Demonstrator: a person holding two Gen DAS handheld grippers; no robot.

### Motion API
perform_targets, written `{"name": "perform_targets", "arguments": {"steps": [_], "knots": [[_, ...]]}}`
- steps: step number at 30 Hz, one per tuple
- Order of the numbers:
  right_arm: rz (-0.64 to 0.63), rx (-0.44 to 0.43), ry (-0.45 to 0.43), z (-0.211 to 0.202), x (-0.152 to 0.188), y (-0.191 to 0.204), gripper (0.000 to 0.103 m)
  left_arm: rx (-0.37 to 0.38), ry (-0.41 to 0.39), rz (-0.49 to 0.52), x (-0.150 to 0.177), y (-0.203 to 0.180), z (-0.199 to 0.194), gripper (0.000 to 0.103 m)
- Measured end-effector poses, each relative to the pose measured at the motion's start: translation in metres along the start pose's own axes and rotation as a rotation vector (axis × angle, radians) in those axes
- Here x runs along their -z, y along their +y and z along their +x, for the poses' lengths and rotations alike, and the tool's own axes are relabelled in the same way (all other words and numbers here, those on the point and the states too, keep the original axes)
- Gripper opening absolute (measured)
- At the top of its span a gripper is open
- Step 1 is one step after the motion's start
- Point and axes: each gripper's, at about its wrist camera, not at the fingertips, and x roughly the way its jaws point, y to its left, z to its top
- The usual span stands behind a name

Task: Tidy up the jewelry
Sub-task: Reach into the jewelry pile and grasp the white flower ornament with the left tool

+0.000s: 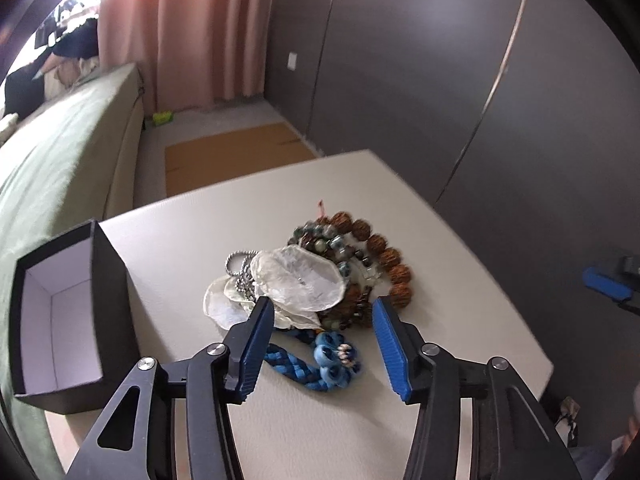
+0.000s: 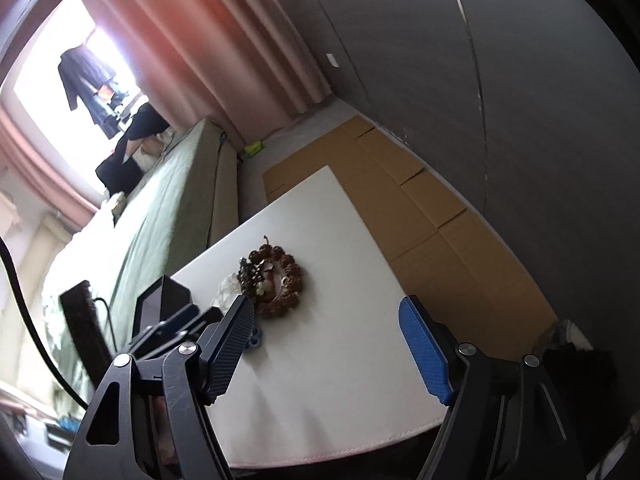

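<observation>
Grey walls and pink curtains [image 1: 192,32] close off a bedroom, with a green bed [image 1: 60,152] alongside a white table [image 1: 328,420] that carries the jewelry. All of it lies in one tangled heap near the table's middle: a brown bead bracelet [image 1: 394,258], a green bead strand [image 1: 320,236], a silver chain [image 1: 240,268], clear plastic bags [image 1: 298,280] on top, and a blue braided cord [image 1: 304,364] at the near edge. An open, empty black box [image 1: 68,316] sits at the table's left edge, near the heap but apart from it.

The left tool [image 1: 320,320] hangs low over the heap with its jaws wide, holding nothing. The right tool [image 2: 324,320] hovers further back over bare table, also wide and empty.

My guess is that sorting has not started. The main risk is the tangle: closing on one strand may drag the bags, chain or cord along, or pinch slippery plastic instead of beads. The box, so near the edge, could also be nudged off.
</observation>
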Motion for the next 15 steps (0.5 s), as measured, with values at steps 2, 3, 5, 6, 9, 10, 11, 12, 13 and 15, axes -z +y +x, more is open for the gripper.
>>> {"name": "perform_targets", "arguments": {"steps": [2, 3, 5, 6, 9, 10, 11, 12, 13, 15], "knots": [[0.011, 0.007, 0.004, 0.002, -0.003, -0.004, 0.077, -0.015, 0.027, -0.004, -0.001, 0.003, 0.013, 0.048], [0.019, 0.009, 0.005, 0.003, -0.004, -0.006, 0.077, -0.021, 0.038, -0.005, -0.002, 0.005, 0.016, 0.048], [0.03, 0.003, 0.005, 0.003, -0.005, -0.009, 0.077, -0.031, 0.055, -0.014, -0.002, 0.009, 0.022, 0.047], [0.034, 0.0, 0.005, 0.003, -0.006, -0.009, 0.077, -0.031, 0.058, -0.02, -0.003, 0.011, 0.025, 0.044], [0.036, -0.005, 0.008, 0.005, -0.006, -0.01, 0.077, 0.009, 0.075, -0.049, -0.004, 0.019, 0.031, 0.015], [0.034, -0.008, 0.012, 0.006, -0.005, -0.008, 0.077, 0.021, 0.079, -0.05, -0.005, 0.019, 0.031, 0.008], [0.032, -0.01, 0.014, 0.007, -0.005, -0.007, 0.077, 0.026, 0.085, -0.043, -0.005, 0.019, 0.033, 0.003], [0.029, -0.012, 0.015, 0.007, -0.005, -0.006, 0.077, 0.026, 0.081, -0.038, -0.006, 0.019, 0.033, 0.002], [0.025, -0.014, 0.018, 0.008, -0.005, -0.004, 0.076, 0.033, 0.066, -0.037, -0.005, 0.02, 0.029, 0.001], [0.022, -0.02, 0.025, 0.011, -0.004, -0.001, 0.073, 0.055, 0.027, -0.048, -0.003, 0.023, 0.018, 0.001]]}}
